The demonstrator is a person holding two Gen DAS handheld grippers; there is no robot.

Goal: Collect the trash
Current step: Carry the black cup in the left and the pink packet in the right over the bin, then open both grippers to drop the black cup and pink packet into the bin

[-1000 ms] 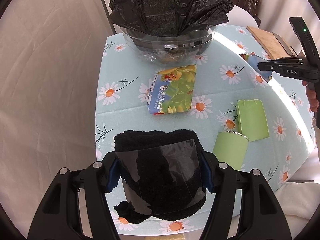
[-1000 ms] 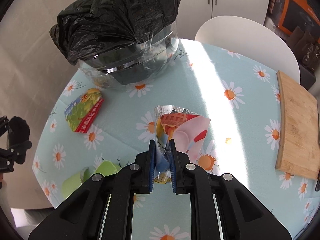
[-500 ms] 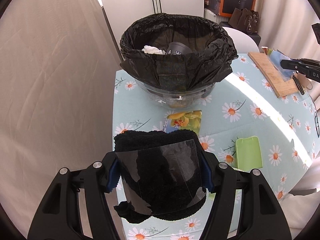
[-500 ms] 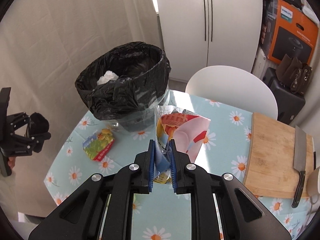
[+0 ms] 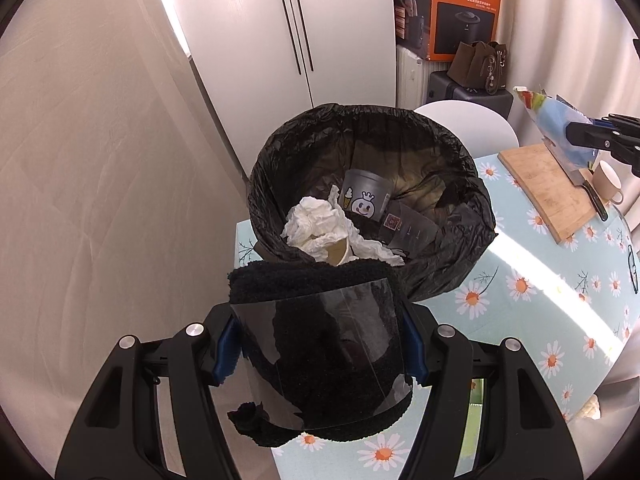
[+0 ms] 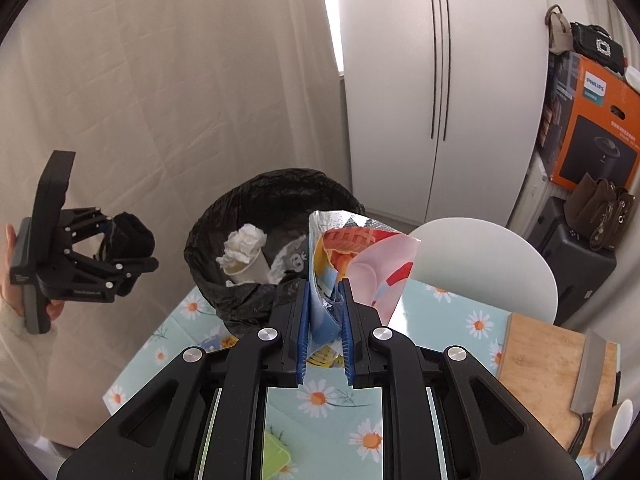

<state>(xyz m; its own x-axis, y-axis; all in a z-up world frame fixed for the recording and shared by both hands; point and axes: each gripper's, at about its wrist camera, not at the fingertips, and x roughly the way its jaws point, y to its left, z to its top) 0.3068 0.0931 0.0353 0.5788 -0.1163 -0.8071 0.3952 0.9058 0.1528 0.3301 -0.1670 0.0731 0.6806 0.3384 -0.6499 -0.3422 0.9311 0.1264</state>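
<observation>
A: Left gripper [image 5: 320, 344], left wrist view: clamped across a clear plastic cup [image 5: 328, 356] stuffed with black fleecy cloth [image 5: 304, 280], blue pads pressing on either side. Held just short of the near rim of the bin [image 5: 370, 208], above the surface [image 5: 520, 292].

B: Bin contents?

A: Black liner folded over the rim; inside, crumpled white tissue [image 5: 320, 220], a grey printed cup [image 5: 366, 196] and a clear cup lying on its side.

B: Right gripper [image 6: 324, 320], right wrist view?

A: Pinched nearly together on a crinkled snack wrapper [image 6: 360, 264] (red, pink and blue print, silver lining at the top edge). Wrapper standing upright between the pads, raised off the surface, in front of the bin and toward its right side.

B: Elsewhere in that view?

A: Left gripper at far left, gripped by a hand [image 6: 10, 280]. Wooden cutting board [image 6: 548, 364] with a cleaver [image 6: 590, 376] at right; white chair back [image 6: 488, 256] behind the daisy-print cloth.
</observation>
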